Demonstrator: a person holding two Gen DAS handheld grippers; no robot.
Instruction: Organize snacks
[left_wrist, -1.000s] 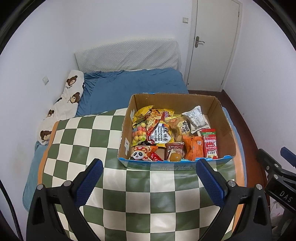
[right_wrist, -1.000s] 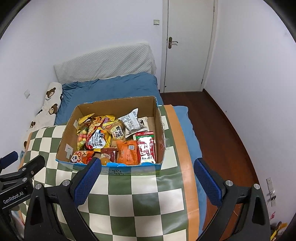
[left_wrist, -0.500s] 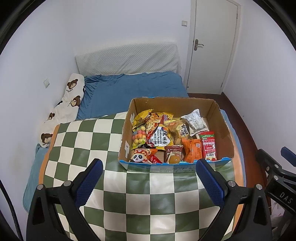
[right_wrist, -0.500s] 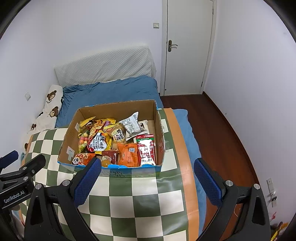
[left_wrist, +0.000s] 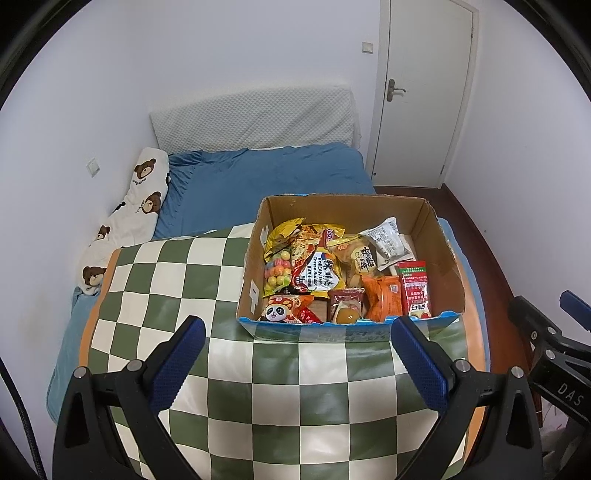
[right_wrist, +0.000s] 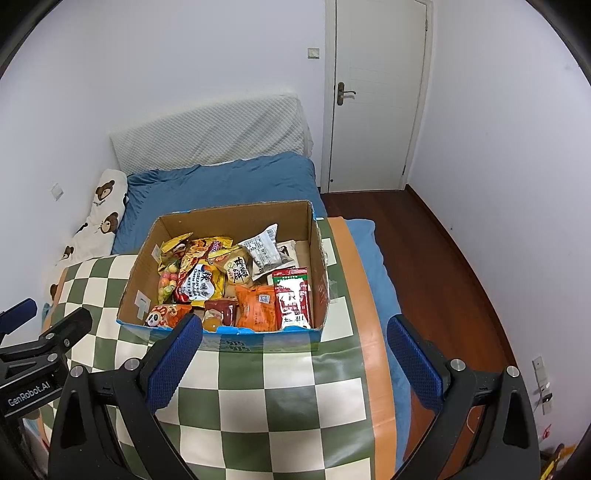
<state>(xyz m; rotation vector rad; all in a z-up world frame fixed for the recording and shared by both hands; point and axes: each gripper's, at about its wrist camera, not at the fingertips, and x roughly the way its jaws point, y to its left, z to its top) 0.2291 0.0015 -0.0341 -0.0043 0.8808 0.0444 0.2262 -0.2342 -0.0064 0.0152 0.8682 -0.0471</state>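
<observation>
An open cardboard box (left_wrist: 439, 243) (right_wrist: 140, 273) stands on a green and white checkered table (left_wrist: 155, 295) (right_wrist: 280, 406). It holds several snack packets: a red packet (left_wrist: 413, 288) (right_wrist: 291, 295), an orange packet (left_wrist: 382, 297) (right_wrist: 256, 306), a panda packet (left_wrist: 280, 312) (right_wrist: 162, 315) and a white packet (left_wrist: 386, 242) (right_wrist: 264, 251). My left gripper (left_wrist: 297, 356) is open and empty, above the table in front of the box. My right gripper (right_wrist: 293, 356) is open and empty, in front of the box's right part.
A bed with a blue sheet (left_wrist: 266, 177) and a bear-print pillow (left_wrist: 136, 206) lies behind the table. A white door (right_wrist: 376, 92) is at the back right. Wooden floor (right_wrist: 443, 258) runs along the right. The table's orange edge (right_wrist: 369, 332) is close to the box.
Both grippers have drawn back and up a little, so the box sits lower in the left view and smaller in the right. Both stay open.
</observation>
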